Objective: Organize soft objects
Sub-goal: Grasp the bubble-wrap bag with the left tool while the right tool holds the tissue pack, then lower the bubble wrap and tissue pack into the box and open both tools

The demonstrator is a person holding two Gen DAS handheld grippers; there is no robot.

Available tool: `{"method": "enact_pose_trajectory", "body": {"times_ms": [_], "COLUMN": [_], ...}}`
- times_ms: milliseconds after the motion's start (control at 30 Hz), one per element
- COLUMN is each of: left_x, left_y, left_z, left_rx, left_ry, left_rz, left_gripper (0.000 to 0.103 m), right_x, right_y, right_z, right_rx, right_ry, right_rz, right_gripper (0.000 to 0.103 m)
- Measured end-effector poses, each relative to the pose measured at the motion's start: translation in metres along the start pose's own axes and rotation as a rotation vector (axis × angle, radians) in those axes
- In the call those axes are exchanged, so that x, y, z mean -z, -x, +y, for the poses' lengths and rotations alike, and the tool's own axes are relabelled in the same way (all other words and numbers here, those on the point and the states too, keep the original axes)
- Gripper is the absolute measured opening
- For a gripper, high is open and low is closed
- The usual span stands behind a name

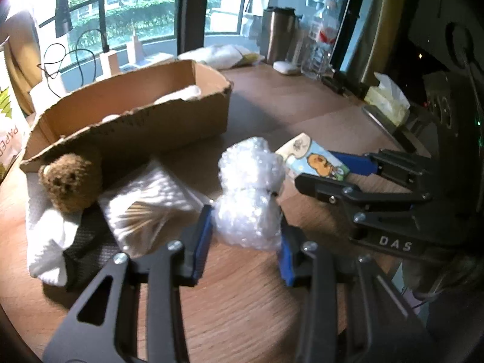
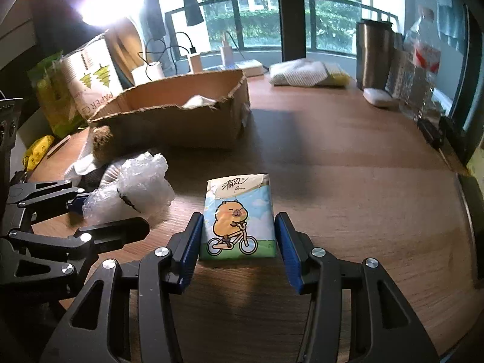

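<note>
A wad of bubble wrap [image 1: 249, 193] lies on the wooden table between the blue pads of my left gripper [image 1: 246, 242], which touch its sides. It also shows in the right wrist view [image 2: 136, 184]. A tissue pack with a cartoon capybara [image 2: 239, 217] lies flat between the open fingers of my right gripper [image 2: 239, 245]; small gaps show on both sides. The pack also shows in the left wrist view [image 1: 314, 160]. A brown knitted bear [image 1: 71, 181], a white cloth [image 1: 45, 242] and a bag of cotton swabs [image 1: 148, 199] lie by the cardboard box [image 1: 145, 121].
The open cardboard box [image 2: 181, 121] holds white soft items. Behind it are a paper-cup bag [image 2: 90, 81], cables and a window. A steel flask [image 2: 375, 54], water bottle [image 2: 420, 60], folded cloths [image 2: 305, 74] and a tissue box [image 1: 387, 99] stand along the far and right edges.
</note>
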State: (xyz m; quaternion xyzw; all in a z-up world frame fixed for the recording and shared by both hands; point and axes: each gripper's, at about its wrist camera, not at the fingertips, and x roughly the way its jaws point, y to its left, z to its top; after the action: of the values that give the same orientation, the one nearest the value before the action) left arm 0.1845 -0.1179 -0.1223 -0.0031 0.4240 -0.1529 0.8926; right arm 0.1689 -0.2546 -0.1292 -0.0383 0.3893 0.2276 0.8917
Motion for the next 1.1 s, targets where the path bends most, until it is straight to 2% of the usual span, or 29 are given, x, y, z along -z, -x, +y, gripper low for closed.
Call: {"method": "enact_pose_trajectory", "body": {"times_ms": [667,1100], "left_x": [0.000,-0.011], "left_y": [0.062,0.077], "left_z": [0.071,0.121], "left_rx": [-0.051,-0.095], "left_ry": [0.109,0.174], "left_rz": [-0.135,-0.191], "left_gripper": [0.039,0.039], "right_x": [-0.041,-0.073], "right_y": [0.012,0.002], "right_z": [0.059,0.085], "right_rx": [-0.028,-0.045], "right_ry": [0.113,0.160], "right_rz": [-0.065,-0.083], "right_gripper": [0.051,0.051]}}
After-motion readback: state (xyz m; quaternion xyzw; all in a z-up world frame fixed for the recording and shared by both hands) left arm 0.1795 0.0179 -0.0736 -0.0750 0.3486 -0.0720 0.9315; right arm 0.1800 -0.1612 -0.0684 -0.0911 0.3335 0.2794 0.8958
